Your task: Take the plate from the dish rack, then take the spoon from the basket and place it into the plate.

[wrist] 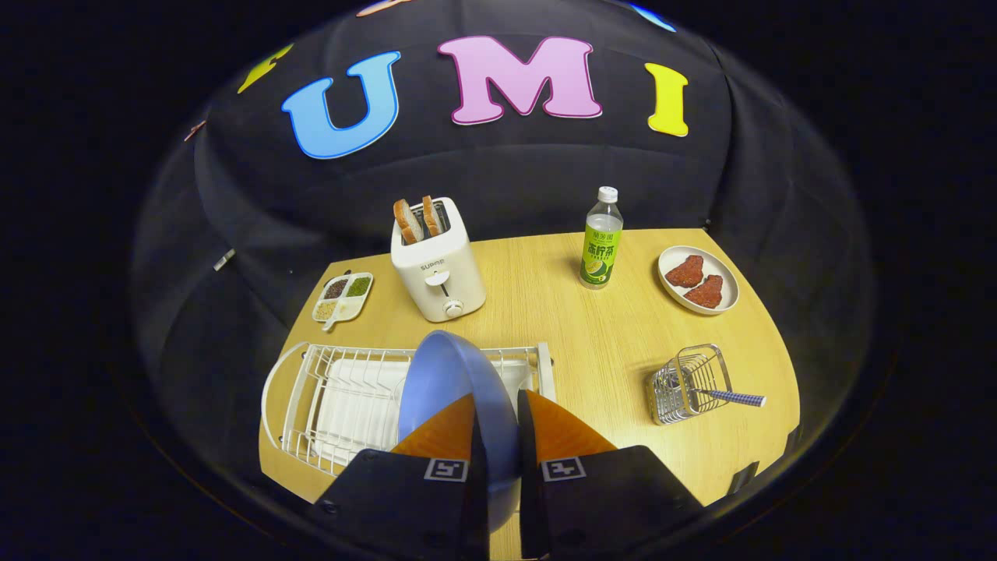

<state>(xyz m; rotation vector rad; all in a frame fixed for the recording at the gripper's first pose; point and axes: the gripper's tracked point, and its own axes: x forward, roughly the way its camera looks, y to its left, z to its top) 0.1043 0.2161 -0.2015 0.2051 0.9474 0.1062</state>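
Gripper [498, 405] fingers clamp the blue plate [456, 382] by its rim, above the dish rack [311, 389]. I'd lift clear of the wires, keep it level, and set it on bare table [607, 351] beside the basket [689, 383].

Blue plate [448, 374], white dish rack [343, 389]

One blue plate [456, 389], clamped on edge between both fingers of one gripper [498, 421]. One white dish rack [343, 397]. One wire basket [689, 382] with one spoon [732, 397] inside. One toaster [438, 269] with two bread slices [419, 219]. One bottle [602, 239]. One white dish [698, 280] with two reddish pieces [695, 280]. One small tray [343, 297] with four compartments. One wooden table [600, 343].
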